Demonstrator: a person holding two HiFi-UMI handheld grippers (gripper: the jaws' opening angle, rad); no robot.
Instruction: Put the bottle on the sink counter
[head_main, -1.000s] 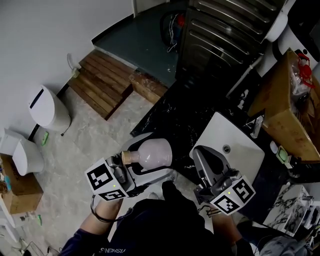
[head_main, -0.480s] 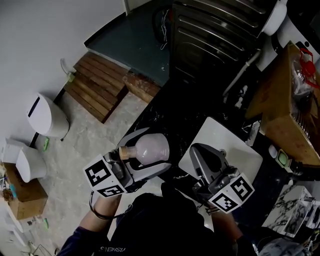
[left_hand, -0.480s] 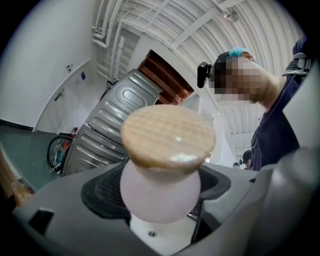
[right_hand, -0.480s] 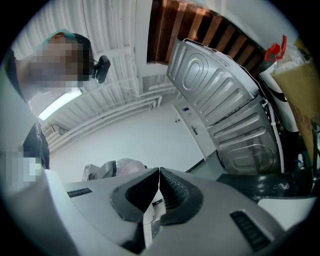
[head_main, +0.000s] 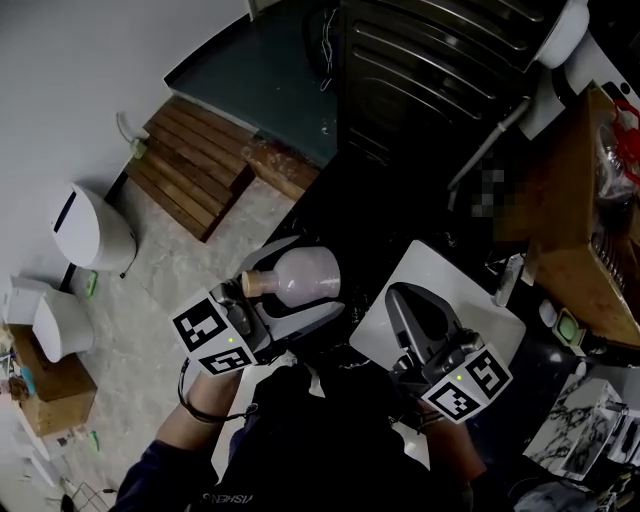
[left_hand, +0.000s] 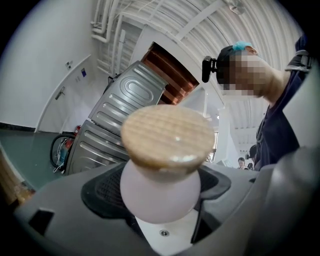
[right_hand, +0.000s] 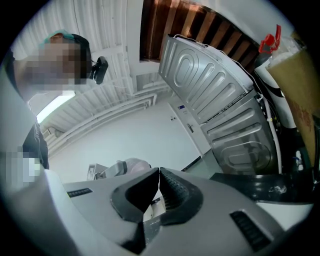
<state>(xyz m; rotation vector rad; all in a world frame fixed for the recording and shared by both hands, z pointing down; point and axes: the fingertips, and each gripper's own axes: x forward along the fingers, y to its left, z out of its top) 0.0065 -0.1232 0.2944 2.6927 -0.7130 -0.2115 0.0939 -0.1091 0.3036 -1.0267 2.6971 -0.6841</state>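
Black counter (head_main: 335, 225), white sink (head_main: 482, 312); left gripper (left_hand: 160, 194) jaws tight on bottle (head_main: 305, 277); right gripper (right_hand: 159, 179) jaws together.

The pale pink, round-bellied bottle (head_main: 302, 276) with a wooden stopper (head_main: 254, 284) lies sideways, clamped in the left hand-held gripper (head_main: 303, 287), over the dark surface (head_main: 372, 228) beside the white sink (head_main: 478, 308).

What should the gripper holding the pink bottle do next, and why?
Probably move the bottle slightly forward and lower it onto the black counter beside the white sink. The left gripper holds it in the air near the counter's edge.
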